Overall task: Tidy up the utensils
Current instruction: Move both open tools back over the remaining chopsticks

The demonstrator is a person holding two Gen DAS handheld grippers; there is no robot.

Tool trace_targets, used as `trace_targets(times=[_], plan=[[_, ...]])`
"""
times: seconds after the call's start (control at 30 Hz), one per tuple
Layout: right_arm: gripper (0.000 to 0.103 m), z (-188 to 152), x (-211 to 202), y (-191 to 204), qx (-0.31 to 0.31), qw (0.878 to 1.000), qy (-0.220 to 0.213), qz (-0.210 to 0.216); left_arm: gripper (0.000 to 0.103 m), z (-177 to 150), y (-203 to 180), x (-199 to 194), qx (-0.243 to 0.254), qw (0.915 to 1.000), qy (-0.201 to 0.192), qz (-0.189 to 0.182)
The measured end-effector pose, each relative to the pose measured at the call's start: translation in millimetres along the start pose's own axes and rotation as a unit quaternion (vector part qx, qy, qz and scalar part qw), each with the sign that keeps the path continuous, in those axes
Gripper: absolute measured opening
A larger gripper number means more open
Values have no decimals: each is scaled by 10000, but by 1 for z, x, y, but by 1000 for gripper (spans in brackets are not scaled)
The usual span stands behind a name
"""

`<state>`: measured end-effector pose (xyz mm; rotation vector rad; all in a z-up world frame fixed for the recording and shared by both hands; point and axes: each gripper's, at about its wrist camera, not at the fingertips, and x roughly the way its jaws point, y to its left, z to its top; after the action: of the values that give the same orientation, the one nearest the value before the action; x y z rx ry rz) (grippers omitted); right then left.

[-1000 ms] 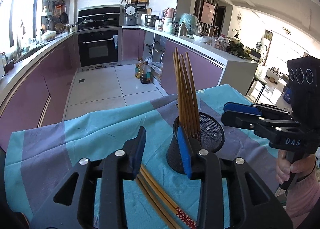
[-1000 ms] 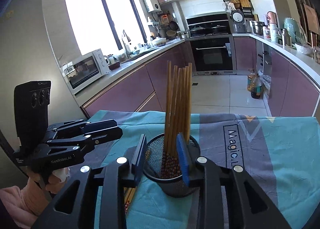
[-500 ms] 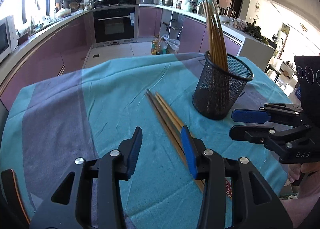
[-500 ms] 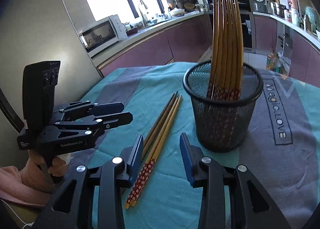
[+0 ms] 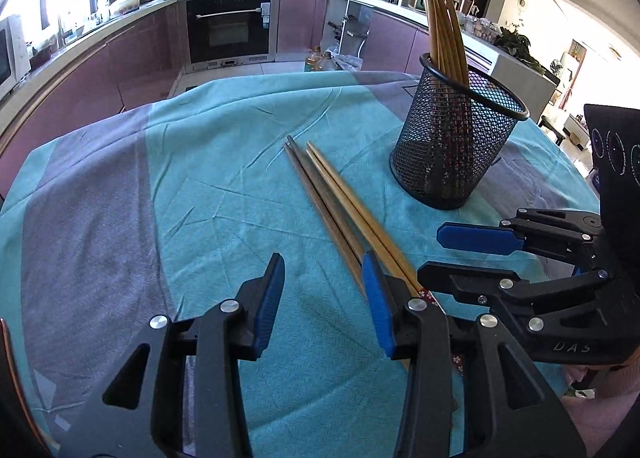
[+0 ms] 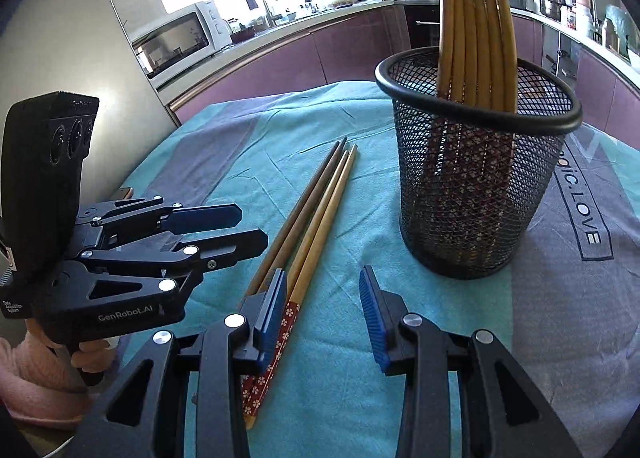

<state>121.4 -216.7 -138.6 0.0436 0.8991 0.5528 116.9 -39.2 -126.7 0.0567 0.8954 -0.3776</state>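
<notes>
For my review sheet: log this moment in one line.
phase: approach | left gripper: open, empty | right gripper: open, empty | loose chopsticks: on tablecloth | mesh holder: upright, holds chopsticks

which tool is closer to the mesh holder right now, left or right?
Right. The right tool sits just in front of the mesh holder, open above the cloth. The left tool is farther off, across the loose chopsticks from it.

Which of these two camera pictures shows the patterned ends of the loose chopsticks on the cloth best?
The right wrist view: the loose chopsticks lie there with their red flowered ends in plain sight beside the gripper's finger. In the left wrist view the same chopsticks run behind a finger, so only a sliver of pattern shows.
</notes>
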Motion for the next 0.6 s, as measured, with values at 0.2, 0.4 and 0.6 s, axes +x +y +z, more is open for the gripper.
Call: trace_targets(times=[0.2,0.4,0.6], plan=[[36,2,10,10,-100,9999,32,-125,40,0,-1,6,-25,10000,54,0],[35,3,14,13,-160,9996,49,-224,40,1,-3,9,13,10000,70,2],[35,3,16,11,-164,9993,51,-326,40,1,-5,12,45,9999,101,22]])
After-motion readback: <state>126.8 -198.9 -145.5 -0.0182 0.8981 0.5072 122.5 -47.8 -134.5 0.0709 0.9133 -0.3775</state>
